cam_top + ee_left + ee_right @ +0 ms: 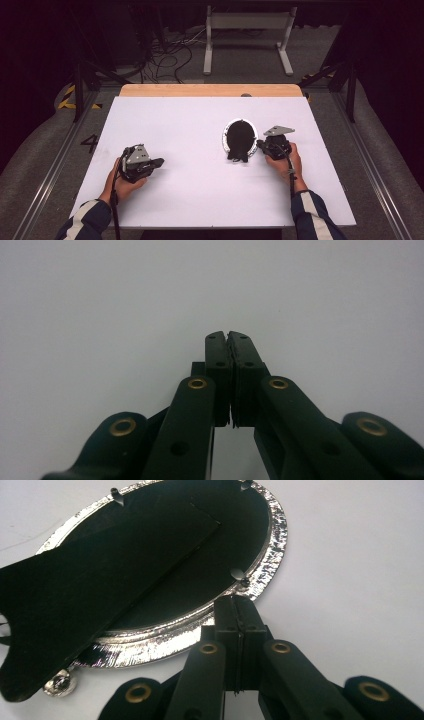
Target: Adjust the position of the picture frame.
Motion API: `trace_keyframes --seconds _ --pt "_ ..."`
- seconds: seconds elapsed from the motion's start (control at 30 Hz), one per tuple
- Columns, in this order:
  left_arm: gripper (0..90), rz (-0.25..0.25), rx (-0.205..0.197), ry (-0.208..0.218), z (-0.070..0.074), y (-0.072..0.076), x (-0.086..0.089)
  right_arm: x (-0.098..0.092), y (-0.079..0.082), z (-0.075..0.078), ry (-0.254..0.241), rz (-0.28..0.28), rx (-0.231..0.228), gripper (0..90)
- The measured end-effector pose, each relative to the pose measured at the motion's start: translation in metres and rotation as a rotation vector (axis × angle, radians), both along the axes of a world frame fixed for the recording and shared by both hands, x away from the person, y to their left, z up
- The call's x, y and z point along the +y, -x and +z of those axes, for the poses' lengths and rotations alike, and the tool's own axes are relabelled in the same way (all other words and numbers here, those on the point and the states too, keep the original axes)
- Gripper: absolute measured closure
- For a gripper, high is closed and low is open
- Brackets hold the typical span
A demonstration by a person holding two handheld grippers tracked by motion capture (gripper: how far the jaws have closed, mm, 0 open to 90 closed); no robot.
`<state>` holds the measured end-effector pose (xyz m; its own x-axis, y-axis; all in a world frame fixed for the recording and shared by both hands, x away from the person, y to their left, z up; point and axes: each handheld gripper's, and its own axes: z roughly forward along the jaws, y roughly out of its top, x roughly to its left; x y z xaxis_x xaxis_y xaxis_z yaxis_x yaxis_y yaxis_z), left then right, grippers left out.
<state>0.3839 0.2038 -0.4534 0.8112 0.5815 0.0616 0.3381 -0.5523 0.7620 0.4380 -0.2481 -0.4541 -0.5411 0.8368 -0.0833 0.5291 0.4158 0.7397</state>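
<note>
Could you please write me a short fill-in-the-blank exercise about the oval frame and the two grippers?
1. The oval picture frame lies with its black back facing ____.
2. The frame's rim is ____ in colour.
3. The right gripper has its jaws ____, tips at the rim.
4. The left gripper has ____ between its jaws.

Missing words: up; silver; shut; nothing

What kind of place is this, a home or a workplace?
Probably a lab or recording studio: a white table between metal floor rails, loose cables on the floor behind, and dark surroundings.
</note>
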Motion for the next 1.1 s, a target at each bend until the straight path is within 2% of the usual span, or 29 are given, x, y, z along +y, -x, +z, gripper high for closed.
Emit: trace_keyframes --seconds 0.1,0.2,0.33,0.43,0.53,0.57,0.63,0.7,0.77,0.83,0.87,0.93,1.07,1.1 --pt "87.3 -0.001 0.0 0.017 0.001 -0.004 -0.006 0.009 0.004 0.0 0.012 0.026 -0.005 90.0" --pt "86.9 -0.011 0.005 0.014 0.0 -0.005 -0.011 0.014 0.008 0.001 0.017 0.038 -0.022 90.0" --pt "86.7 -0.023 0.005 0.017 0.001 -0.004 -0.016 0.018 0.016 0.002 -0.02 0.09 -0.013 90.0" --pt "86.5 -0.026 0.009 0.026 0.002 -0.005 -0.02 0.026 0.021 0.003 -0.005 0.112 -0.019 90.0" --pt "86.2 -0.037 0.009 0.026 0.002 -0.005 -0.025 0.029 0.027 0.005 0.012 0.108 -0.032 90.0" --pt "86.2 -0.048 0.006 0.021 0.002 -0.004 -0.028 0.026 0.032 0.007 -0.023 0.113 -0.027 90.0" --pt "85.8 -0.05 0.003 0.014 0.002 -0.004 -0.029 0.026 0.034 0.008 -0.028 0.118 -0.027 90.0" --pt "84.9 -0.052 0.005 0.012 0.001 -0.004 -0.03 0.027 0.04 0.011 -0.057 0.129 -0.027 88.3" --pt "84.0 -0.051 0.005 0.015 0.002 -0.004 -0.028 0.031 0.044 0.013 -0.061 0.137 -0.023 81.9" --pt "83.9 -0.043 0.005 0.025 0.003 -0.002 -0.026 0.035 0.047 0.013 -0.058 0.136 -0.022 80.1" --pt "83.7 -0.044 0.001 0.029 0.003 -0.001 -0.024 0.036 0.047 0.013 -0.038 0.129 -0.03 78.5" --pt "83.6 -0.037 -0.002 0.038 0.005 0.001 -0.021 0.034 0.043 0.014 -0.012 0.086 -0.046 82.4" --pt "83.6 -0.034 -0.009 0.053 0.007 0.002 -0.015 0.014 0.021 0.012 -0.055 -0.043 -0.037 90.0" --pt "83.6 -0.031 -0.007 0.056 0.007 0.002 -0.015 0.011 0.016 0.01 -0.03 -0.061 -0.035 90.0"
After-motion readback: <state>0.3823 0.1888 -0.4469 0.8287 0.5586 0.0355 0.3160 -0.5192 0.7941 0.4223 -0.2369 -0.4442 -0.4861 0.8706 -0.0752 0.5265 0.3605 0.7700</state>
